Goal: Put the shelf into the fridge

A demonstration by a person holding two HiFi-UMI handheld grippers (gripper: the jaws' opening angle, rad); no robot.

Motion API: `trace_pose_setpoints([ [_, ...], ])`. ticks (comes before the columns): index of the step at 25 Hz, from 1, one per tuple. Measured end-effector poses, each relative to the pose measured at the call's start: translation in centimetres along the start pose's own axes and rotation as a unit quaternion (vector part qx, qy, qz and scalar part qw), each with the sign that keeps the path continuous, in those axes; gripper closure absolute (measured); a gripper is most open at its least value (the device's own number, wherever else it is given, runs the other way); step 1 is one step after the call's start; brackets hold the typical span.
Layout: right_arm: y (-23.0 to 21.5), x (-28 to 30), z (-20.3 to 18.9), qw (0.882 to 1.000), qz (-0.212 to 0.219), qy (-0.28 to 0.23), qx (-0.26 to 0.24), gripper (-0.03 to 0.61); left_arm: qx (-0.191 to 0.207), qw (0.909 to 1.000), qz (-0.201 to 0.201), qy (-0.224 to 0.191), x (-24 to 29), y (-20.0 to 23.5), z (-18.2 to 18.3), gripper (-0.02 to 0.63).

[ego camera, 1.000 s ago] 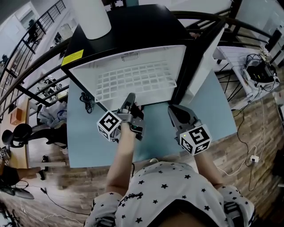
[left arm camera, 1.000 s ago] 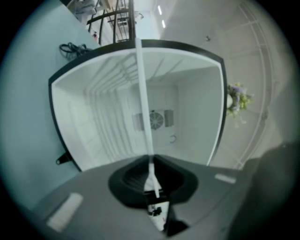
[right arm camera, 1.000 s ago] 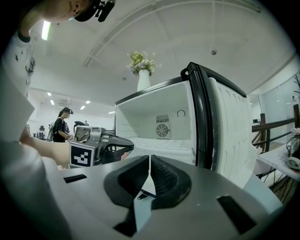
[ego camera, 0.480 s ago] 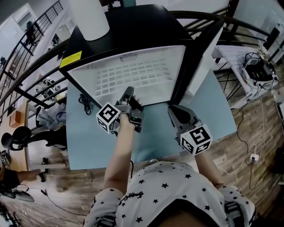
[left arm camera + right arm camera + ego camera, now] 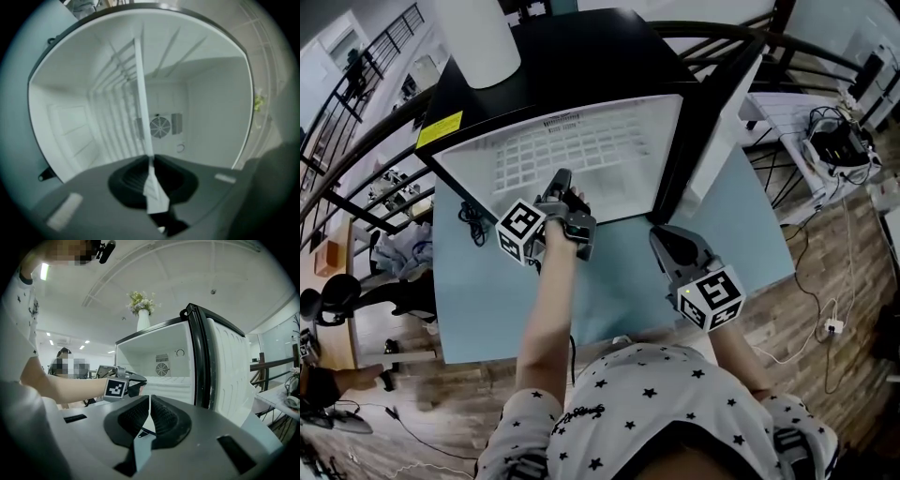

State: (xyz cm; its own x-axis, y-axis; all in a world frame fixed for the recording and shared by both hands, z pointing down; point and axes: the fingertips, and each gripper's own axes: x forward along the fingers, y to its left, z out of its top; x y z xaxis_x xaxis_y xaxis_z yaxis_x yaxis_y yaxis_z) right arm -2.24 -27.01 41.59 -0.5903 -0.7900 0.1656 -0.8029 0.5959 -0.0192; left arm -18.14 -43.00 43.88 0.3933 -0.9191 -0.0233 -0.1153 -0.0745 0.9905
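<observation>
The white wire shelf (image 5: 581, 150) lies flat inside the open black fridge (image 5: 581, 56), most of it within the white cavity. My left gripper (image 5: 561, 183) is at the fridge's mouth, shut on the shelf's front edge. In the left gripper view the shelf (image 5: 140, 93) shows edge-on as a thin white strip running from the left gripper (image 5: 151, 164) toward the back wall with its fan (image 5: 161, 126). My right gripper (image 5: 661, 242) hangs over the blue table (image 5: 487, 300) in front of the fridge's right side. The right gripper (image 5: 149, 401) is shut with nothing between its pads.
The fridge door (image 5: 722, 122) stands open at the right, its inner side (image 5: 225, 366) close to my right gripper. A white vase (image 5: 478, 37) stands on the fridge top. A dark cable (image 5: 469, 220) lies on the table at the left. Railings surround the table.
My left gripper has moved forward toward the fridge, and the shelf has slid deeper into the cavity. The right gripper has hardly moved.
</observation>
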Motion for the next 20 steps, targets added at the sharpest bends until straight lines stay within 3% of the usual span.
trace_pose_setpoints([
  [13, -0.4, -3.3, 0.2, 1.0, 0.003, 0.005, -0.005, 0.551, 0.04, 0.9986, 0.028, -0.017, -0.7, -0.2, -0.1, 0.571],
  [20, -0.5, -5.4, 0.7, 1.0, 0.018, 0.0, -0.009, 0.551, 0.125, 0.991, 0.041, -0.024, -4.2, -1.9, -2.2, 0.607],
])
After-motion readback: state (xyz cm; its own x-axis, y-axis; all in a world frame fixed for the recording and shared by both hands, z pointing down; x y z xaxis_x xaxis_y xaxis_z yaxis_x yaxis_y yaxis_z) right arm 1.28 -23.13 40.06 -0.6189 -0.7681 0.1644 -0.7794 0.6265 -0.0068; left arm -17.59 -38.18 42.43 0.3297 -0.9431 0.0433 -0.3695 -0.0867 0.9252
